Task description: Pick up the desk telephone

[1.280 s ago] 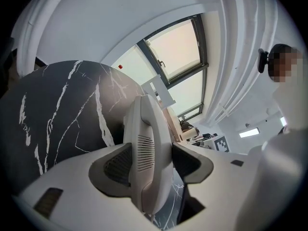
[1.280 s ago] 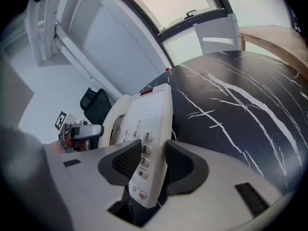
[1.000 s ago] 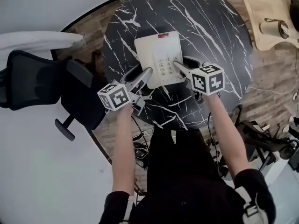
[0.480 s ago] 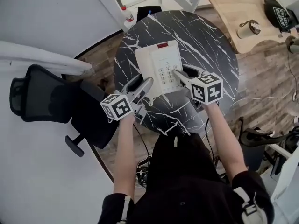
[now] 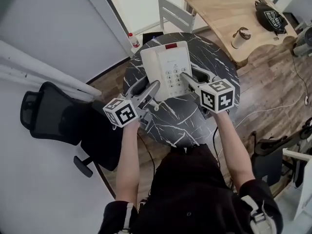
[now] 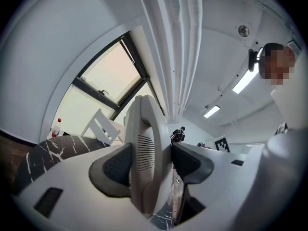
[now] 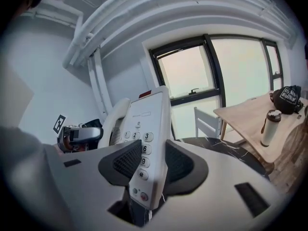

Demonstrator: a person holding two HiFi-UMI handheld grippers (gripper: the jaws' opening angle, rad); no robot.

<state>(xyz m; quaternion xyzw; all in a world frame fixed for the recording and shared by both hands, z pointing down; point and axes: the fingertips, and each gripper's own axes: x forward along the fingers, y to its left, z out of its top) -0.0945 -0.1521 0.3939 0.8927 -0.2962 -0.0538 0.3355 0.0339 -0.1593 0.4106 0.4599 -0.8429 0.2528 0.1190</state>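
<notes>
The telephone point(image 5: 165, 68) is smooth cream plastic with a faint sheen. The round desk point(image 5: 192, 118) looks like polished black stone veined in white. The left gripper point(image 6: 147, 165) and right gripper point(image 7: 147, 160) are matt pale plastic with dark, finely ribbed pads point(image 7: 126, 161). The floor point(image 5: 265, 94) is grained wood planks.

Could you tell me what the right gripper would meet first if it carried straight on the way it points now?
The desk telephone: its keypad edge is clamped between the jaws of the right gripper, filling the line ahead. Past it only a far window shows, though depth is unclear.
</notes>
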